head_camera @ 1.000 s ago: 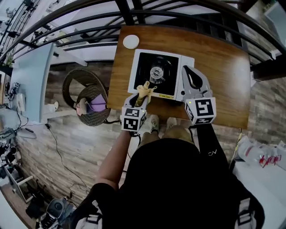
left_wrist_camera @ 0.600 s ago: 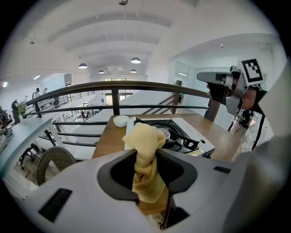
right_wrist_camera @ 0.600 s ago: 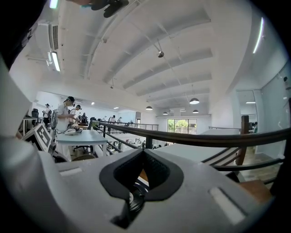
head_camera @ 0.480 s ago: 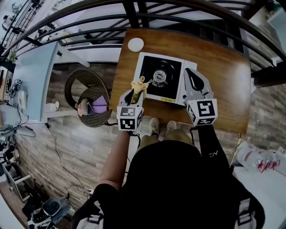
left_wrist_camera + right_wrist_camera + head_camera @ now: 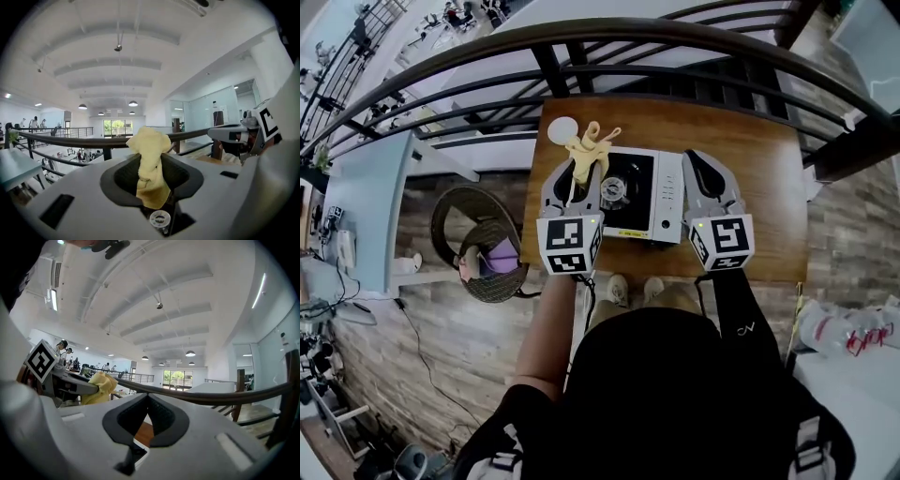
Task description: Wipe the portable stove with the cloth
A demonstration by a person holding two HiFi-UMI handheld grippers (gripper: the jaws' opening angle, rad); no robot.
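The portable stove [image 5: 667, 201] is white with a black top and sits on the wooden table [image 5: 759, 178]. My left gripper [image 5: 584, 161] is shut on the yellow cloth [image 5: 589, 142], raised above the stove's far left corner. In the left gripper view the cloth [image 5: 151, 164] stands bunched between the jaws and pokes up past them. My right gripper [image 5: 696, 165] is shut on nothing, hovering over the stove's right side; its jaws meet at the tips [image 5: 147, 397]. The right gripper view also catches the cloth [image 5: 101, 386] at the left.
A white round disc [image 5: 562, 129] lies at the table's far left corner. A dark metal railing [image 5: 675, 37] curves just beyond the table. A wicker chair [image 5: 478, 230] stands on the floor to the left. The table's near edge is by my feet.
My left gripper has lifted the cloth off the stove's front left and carried it up and away to the far left corner. The right gripper has kept its place by the stove's right side.
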